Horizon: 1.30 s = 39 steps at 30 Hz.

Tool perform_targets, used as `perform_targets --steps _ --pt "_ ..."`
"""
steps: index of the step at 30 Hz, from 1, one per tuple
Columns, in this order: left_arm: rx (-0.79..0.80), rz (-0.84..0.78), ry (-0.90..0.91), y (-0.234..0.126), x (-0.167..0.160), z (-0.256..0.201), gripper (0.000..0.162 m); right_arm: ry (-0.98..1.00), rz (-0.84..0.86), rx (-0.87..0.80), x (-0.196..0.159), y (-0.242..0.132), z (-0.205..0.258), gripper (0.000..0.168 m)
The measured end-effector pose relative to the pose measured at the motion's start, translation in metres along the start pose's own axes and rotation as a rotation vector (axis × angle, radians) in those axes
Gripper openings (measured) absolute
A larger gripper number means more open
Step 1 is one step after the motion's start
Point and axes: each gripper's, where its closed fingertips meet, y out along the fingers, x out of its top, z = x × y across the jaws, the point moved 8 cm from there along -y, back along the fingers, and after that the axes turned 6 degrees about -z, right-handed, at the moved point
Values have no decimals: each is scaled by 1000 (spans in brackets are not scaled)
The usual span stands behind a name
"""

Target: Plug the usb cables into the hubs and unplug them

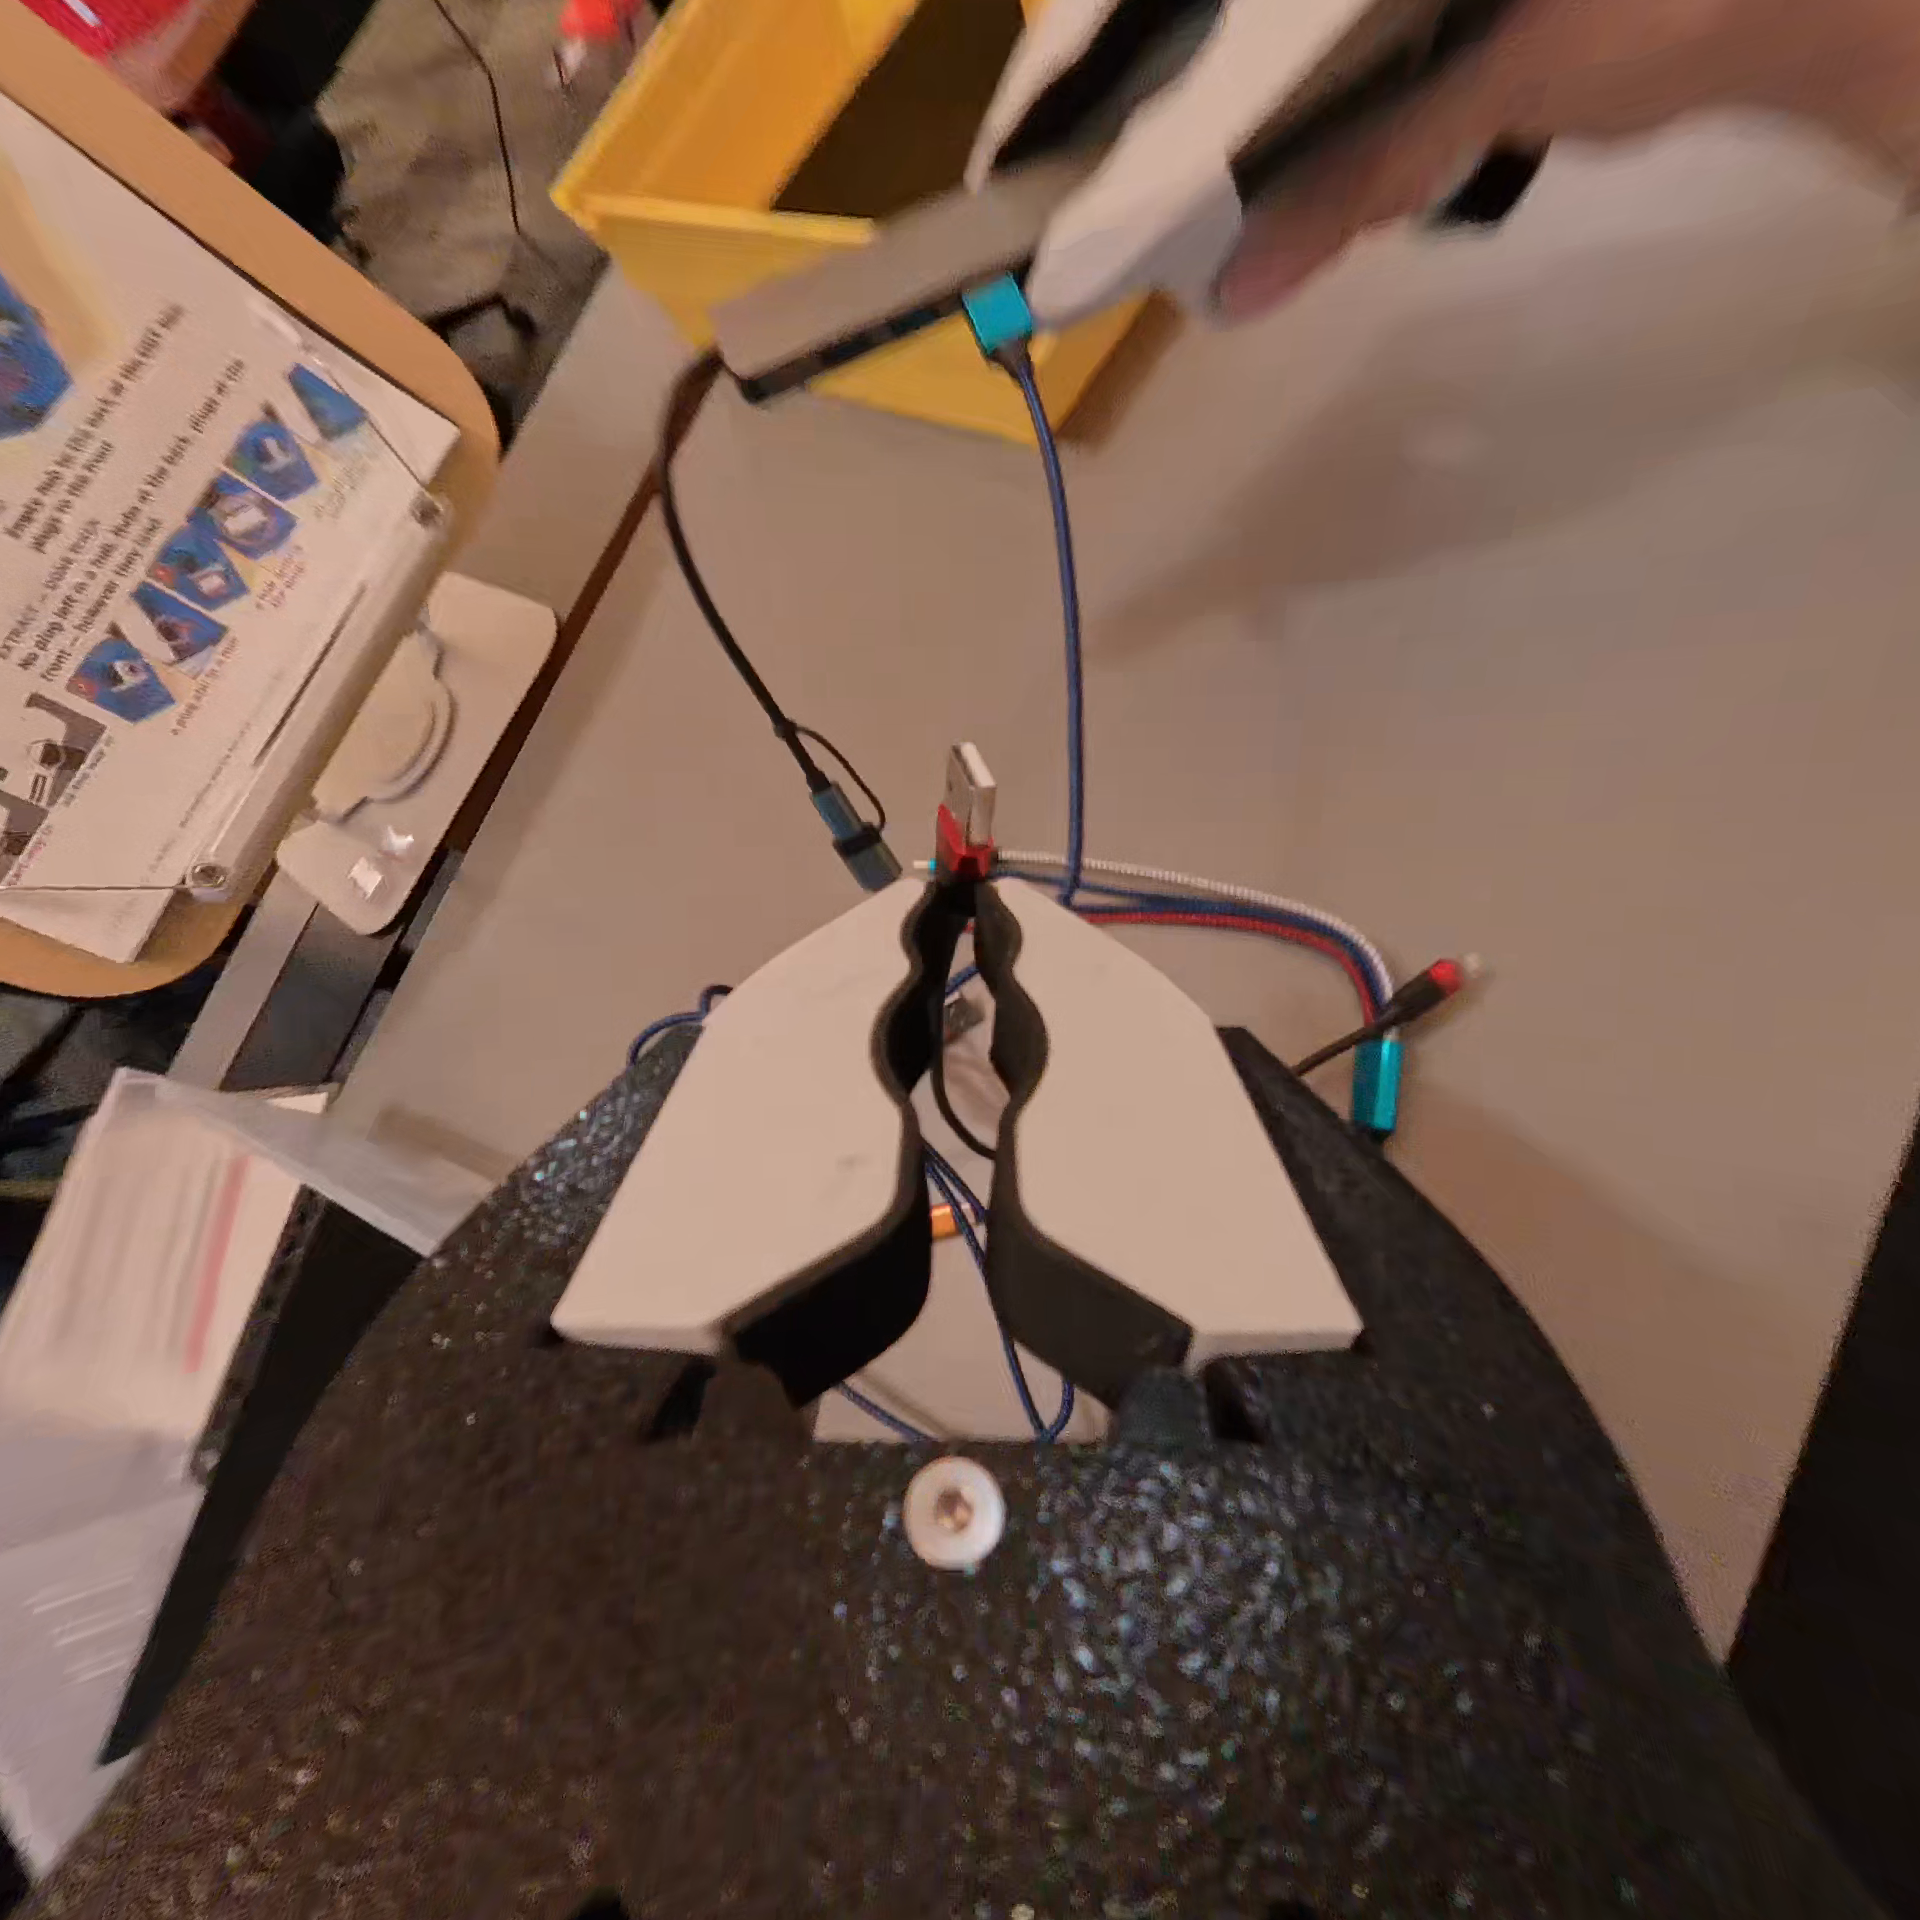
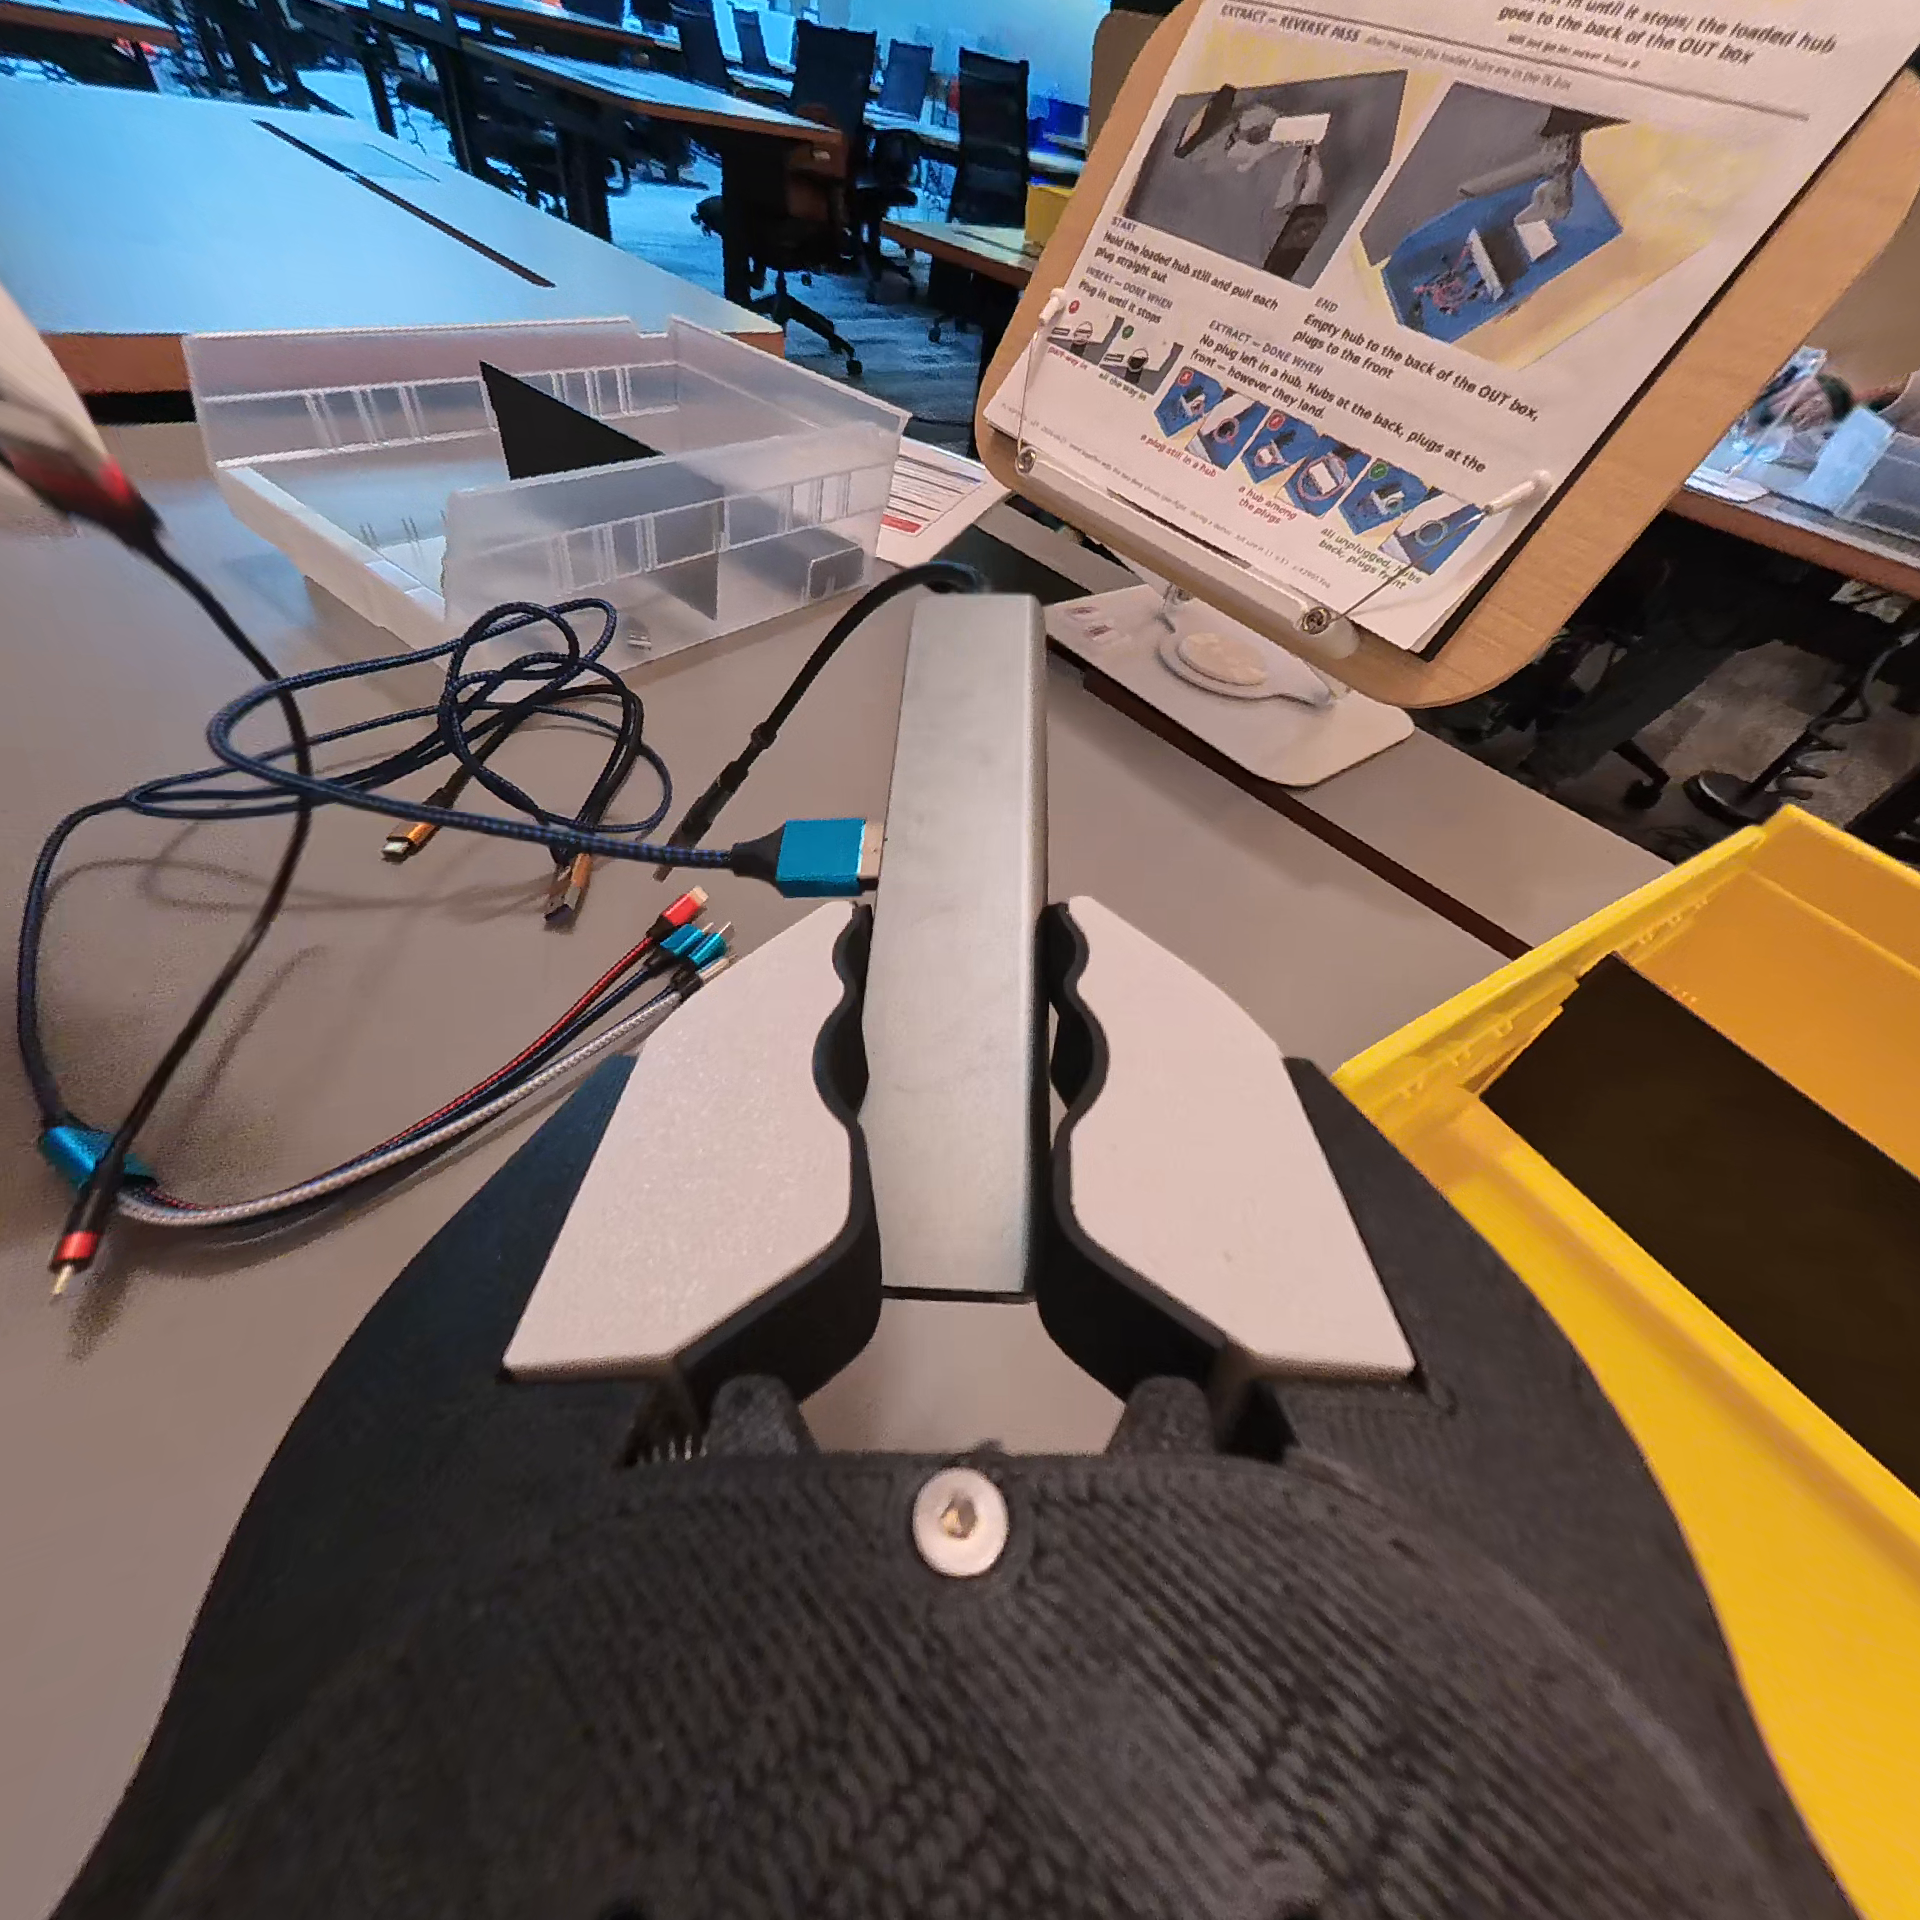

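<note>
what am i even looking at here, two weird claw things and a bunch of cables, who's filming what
No robot: a person holds a two-finger tool in each hand, and each tool carries a camera looking along its fingers. In the left wrist view, the left tool pinches a red USB plug, its metal end pointing up. In the right wrist view, the right tool clamps a grey USB hub, with a blue plug already in its side. Loose cables lie on the grey table. A yellow bin, a clear tray and an instruction sheet on a stand are nearby.
</note>
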Motion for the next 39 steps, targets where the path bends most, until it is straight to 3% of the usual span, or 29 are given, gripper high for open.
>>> perform_targets --steps 4,9,23,26,31,34,39 --pt "10 89 84 27 -4 -23 5 60 2 30 -7 0 -5 32" --pt "-82 58 -15 43 -8 -33 5 160 -7 71 -17 2 -10 33" --pt "-232 -27 -214 39 -32 -27 5 201 -4 97 -22 7 -9 33" --pt "-422 -86 -324 34 -33 -33 5 176 12 83 -22 7 -8 33" --pt "-824 -265 -711 23 -43 -20 5 160 17 74 -21 6 -8 33" --pt "-781 -209 -781 33 -73 -5 4 155 20 75 -21 6 -8 33" --pt "-549 -114 -638 47 -113 9 5 141 27 63 -20 5 -8 33"
